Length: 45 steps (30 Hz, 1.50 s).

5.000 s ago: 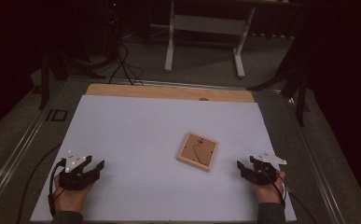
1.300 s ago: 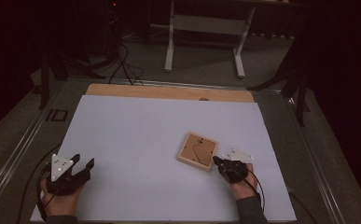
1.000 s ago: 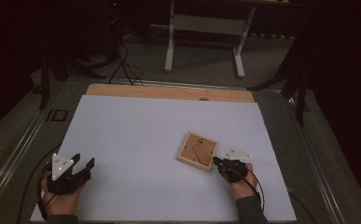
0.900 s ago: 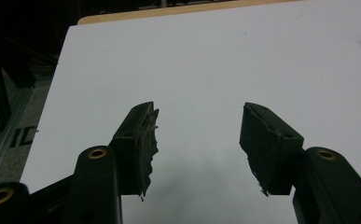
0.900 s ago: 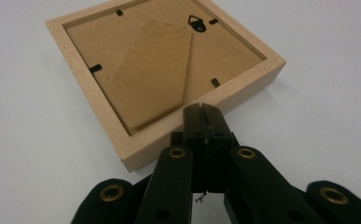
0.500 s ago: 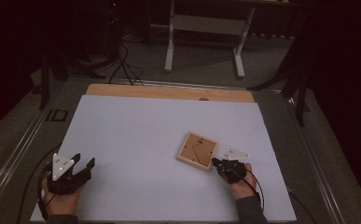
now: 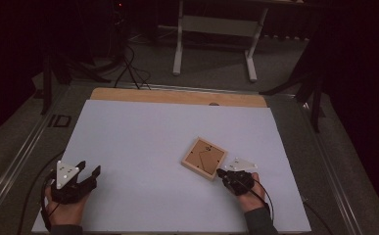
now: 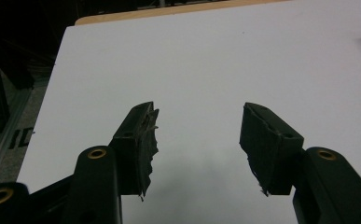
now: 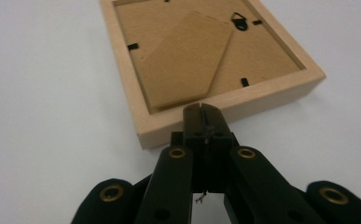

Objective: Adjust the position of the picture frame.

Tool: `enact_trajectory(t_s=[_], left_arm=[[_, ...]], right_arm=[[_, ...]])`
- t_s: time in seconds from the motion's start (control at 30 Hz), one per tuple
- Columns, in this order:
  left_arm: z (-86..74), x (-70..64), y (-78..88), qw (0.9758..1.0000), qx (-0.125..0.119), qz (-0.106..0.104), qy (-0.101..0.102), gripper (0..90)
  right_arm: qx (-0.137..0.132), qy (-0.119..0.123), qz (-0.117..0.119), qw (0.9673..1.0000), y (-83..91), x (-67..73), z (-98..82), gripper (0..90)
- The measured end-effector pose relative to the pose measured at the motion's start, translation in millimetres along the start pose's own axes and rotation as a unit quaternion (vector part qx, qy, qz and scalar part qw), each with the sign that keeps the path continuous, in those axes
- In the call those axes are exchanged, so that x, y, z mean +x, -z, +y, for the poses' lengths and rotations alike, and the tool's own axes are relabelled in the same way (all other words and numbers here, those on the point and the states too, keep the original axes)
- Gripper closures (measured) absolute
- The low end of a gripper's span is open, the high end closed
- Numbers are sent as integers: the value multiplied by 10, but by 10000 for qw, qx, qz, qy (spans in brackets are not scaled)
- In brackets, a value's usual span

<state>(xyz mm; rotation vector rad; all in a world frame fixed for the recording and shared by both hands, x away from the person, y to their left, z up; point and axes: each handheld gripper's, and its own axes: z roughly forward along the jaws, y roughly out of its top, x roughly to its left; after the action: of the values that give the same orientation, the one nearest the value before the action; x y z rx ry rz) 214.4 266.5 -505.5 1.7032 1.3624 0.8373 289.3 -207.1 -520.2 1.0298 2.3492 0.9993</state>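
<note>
A small wooden picture frame (image 7: 204, 157) lies face down on the white table top (image 7: 143, 142), its brown back board and stand flap up (image 9: 187, 56). My right gripper (image 7: 221, 173) is shut, its tips right at the frame's near edge (image 9: 201, 108), with nothing between the jaws. Whether the tips touch the wood I cannot tell. My left gripper (image 7: 90, 171) rests at the table's near left, far from the frame, jaws wide open (image 8: 197, 130) over bare white surface.
A wooden strip (image 7: 177, 96) runs along the table's far edge. Beyond it stand a white stand's legs (image 7: 211, 44) and cables on a dark floor. Metal rails (image 7: 15, 156) flank the table's left side.
Five seconds ago the right gripper sat further right, away from the frame; it has since come in to the frame's near corner. Over the last second nothing visibly moved.
</note>
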Motion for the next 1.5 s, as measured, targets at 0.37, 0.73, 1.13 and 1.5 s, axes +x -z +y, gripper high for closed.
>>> enact_trajectory(t_s=[0.37,0.73,1.13,1.5], left_arm=[[-4,6,-13,10000,17,-3,7,453],[3,-13,-29,10000,36,-18,-41,453],[7,-14,-25,10000,26,-19,-37,453],[8,11,-31,10000,28,-9,-25,453]], right_arm=[[28,312,228,9992,-107,195,134,900],[76,492,296,9983,-190,289,229,900],[171,723,387,9965,-320,417,347,900],[343,982,444,9936,-577,572,402,900]])
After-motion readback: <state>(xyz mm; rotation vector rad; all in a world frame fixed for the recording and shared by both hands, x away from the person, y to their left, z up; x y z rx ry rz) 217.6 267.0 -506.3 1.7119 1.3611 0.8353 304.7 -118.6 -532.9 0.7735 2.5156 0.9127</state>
